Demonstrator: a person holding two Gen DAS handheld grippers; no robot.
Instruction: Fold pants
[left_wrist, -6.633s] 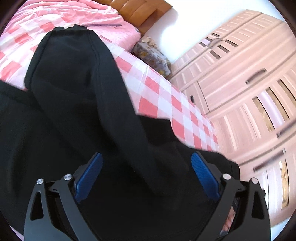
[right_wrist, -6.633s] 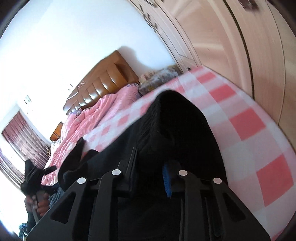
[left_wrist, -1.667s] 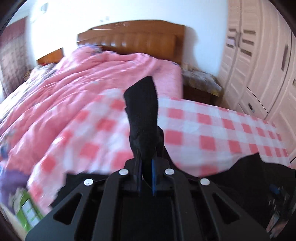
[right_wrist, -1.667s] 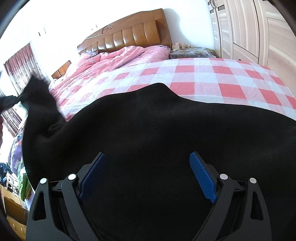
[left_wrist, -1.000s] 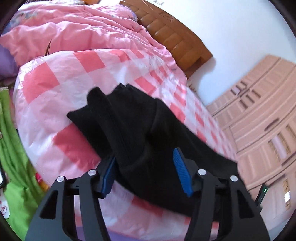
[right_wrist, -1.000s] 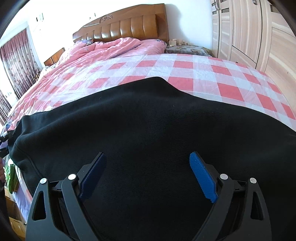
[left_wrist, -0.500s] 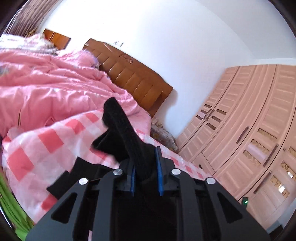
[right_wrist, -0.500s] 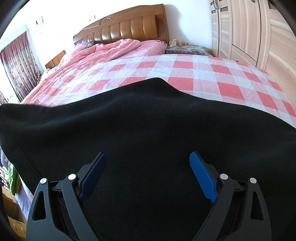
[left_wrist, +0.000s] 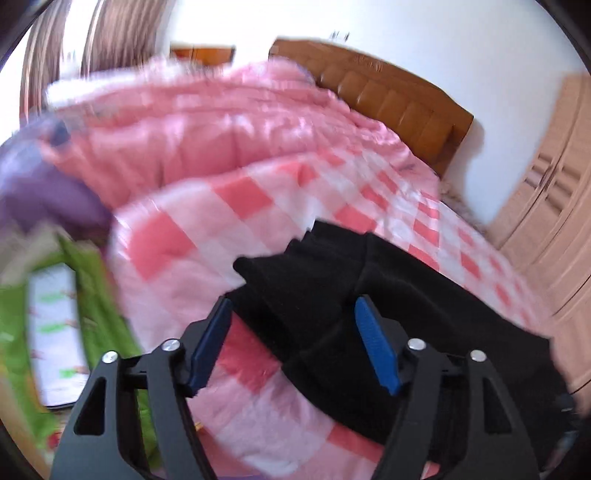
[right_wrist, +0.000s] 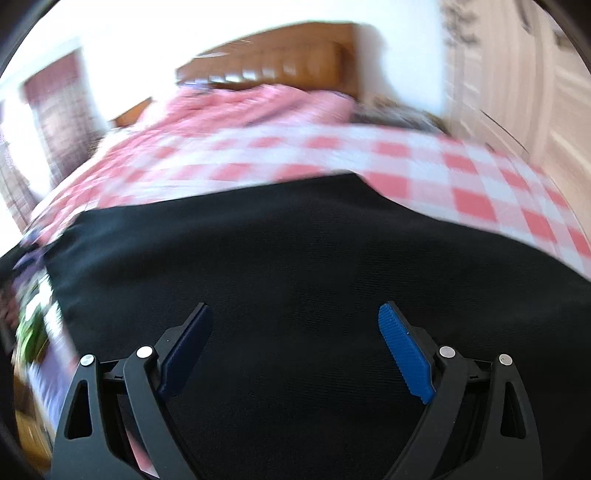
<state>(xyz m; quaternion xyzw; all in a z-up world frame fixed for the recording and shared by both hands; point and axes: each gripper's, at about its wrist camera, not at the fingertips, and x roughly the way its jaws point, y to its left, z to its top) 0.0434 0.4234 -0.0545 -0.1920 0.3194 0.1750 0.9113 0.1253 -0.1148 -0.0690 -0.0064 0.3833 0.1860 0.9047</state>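
A: Left gripper (left_wrist: 293, 341): jaws spread, black fabric pants (left_wrist: 369, 314) lying between, unpinched.

B: Right gripper (right_wrist: 295, 349) likewise wide, over pants on pink-checked bed sheet (right_wrist: 406, 162).

A: Beyond: rumpled pink quilt (left_wrist: 207, 136), brown wooden headboard (left_wrist: 391, 99), pale wardrobe (left_wrist: 550, 206).

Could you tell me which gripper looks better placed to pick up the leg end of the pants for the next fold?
Probably left. The left gripper is open with the layered end of the black pants between its fingers. The right gripper, also open, hovers over the flat middle of the cloth.
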